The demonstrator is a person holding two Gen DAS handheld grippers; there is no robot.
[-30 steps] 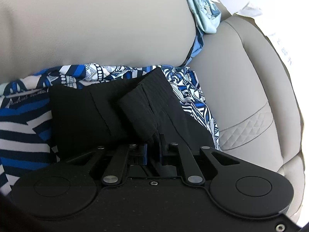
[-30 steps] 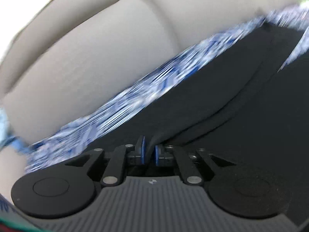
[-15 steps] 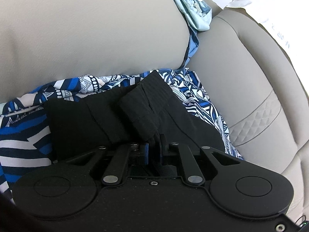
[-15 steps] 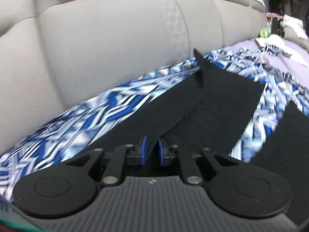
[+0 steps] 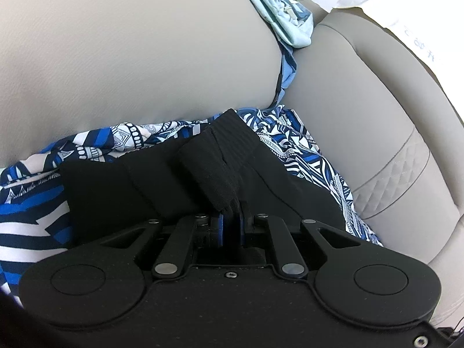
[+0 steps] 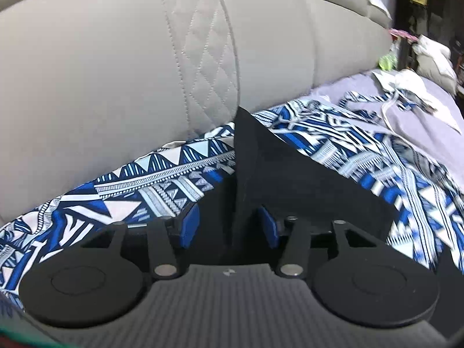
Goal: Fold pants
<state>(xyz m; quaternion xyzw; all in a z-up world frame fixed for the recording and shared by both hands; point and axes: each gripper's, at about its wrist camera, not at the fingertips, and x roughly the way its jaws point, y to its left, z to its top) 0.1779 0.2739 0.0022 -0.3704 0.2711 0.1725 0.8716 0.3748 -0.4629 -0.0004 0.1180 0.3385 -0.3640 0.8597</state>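
Left wrist view: left tongs (image 5: 229, 227) clamp the black pants (image 5: 162, 179) at the ribbed waistband, just ahead on the patterned cloth (image 5: 29, 203). Right tongs (image 6: 229, 229) are opening around a pant-leg fold; next, probably, withdraw and smooth.

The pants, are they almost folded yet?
Partly. The black pants lie on the patterned sheet over the sofa, and they already look doubled over. The left gripper is shut on the ribbed waistband. The right gripper is opening its jaws, with a fold of pants standing between them, not pressed. Still left: laying that fold flat and tidying the waistband end.
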